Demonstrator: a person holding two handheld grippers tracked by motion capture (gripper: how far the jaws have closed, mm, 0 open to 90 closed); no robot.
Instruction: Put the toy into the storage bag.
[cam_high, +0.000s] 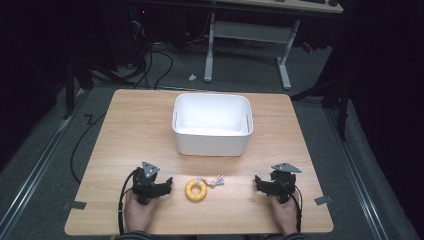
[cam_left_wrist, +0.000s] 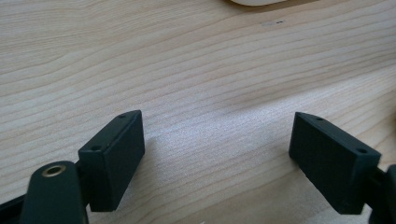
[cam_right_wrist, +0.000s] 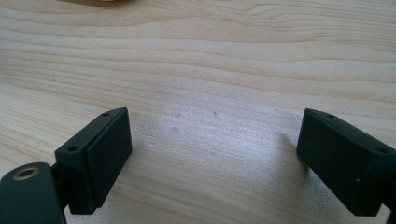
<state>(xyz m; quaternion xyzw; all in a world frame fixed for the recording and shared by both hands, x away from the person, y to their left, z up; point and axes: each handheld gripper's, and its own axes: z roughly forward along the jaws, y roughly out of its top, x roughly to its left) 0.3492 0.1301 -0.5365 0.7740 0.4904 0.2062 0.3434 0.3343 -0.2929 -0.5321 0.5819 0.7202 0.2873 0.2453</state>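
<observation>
The left black two-jaw gripper (cam_high: 167, 184) rests low on the light wooden table (cam_high: 130, 130), held by the person's left hand (cam_high: 139, 210). Its jaws stand wide apart, with bare wood grain between them (the left gripper view shows this clearly). The right black two-jaw gripper (cam_high: 259, 182) lies near the front edge on the other side, in the right hand (cam_high: 285, 214), and its jaws are also spread apart over bare wood. Between the two grippers, a little closer to the left one, lies a yellow ring-shaped toy (cam_high: 195, 190) with a small bunch of coloured strings at its upper right. It touches neither gripper. Behind it, near the middle of the table, stands a white rectangular plastic bin (cam_high: 211, 142).
</observation>
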